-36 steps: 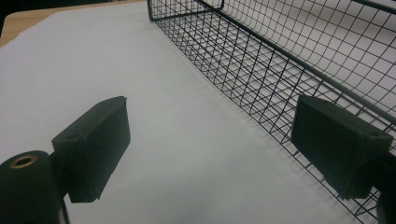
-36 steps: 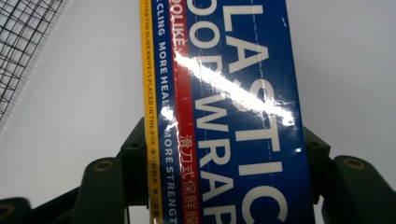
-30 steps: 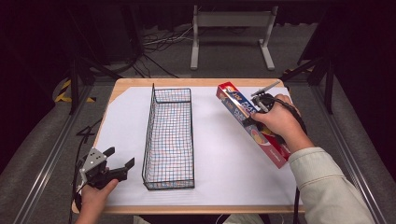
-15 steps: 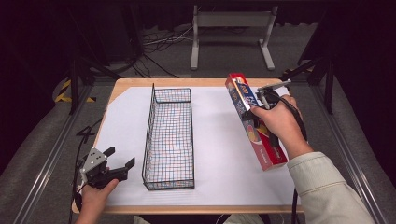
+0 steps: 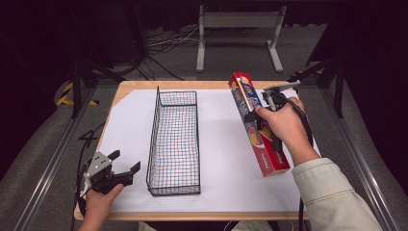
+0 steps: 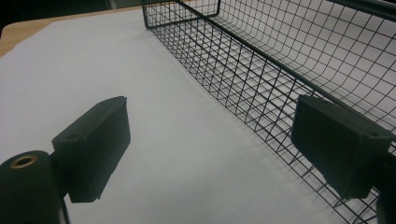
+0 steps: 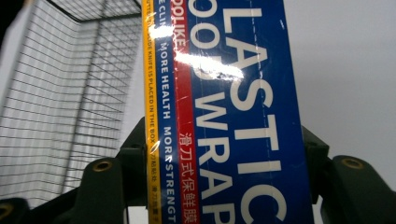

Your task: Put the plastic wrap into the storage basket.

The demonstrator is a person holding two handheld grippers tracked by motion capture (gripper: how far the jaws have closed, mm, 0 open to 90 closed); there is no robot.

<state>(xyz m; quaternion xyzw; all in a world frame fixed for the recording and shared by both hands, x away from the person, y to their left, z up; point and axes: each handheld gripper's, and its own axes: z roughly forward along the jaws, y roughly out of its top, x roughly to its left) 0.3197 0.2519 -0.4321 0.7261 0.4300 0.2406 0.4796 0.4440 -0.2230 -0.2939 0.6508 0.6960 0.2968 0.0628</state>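
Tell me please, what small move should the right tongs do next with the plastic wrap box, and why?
Probably carry the plastic wrap box left, toward the wire basket. The right tongs are shut on the box, and the basket stands open beside it on the white sheet.

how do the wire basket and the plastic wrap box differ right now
The wire basket is black open mesh with nothing in it; the plastic wrap box is closed card printed red and blue. The wire basket sits flat on the white sheet, untouched; the plastic wrap box is clamped in the right gripper, its far end tilted up. Both are long and narrow, running front to back.
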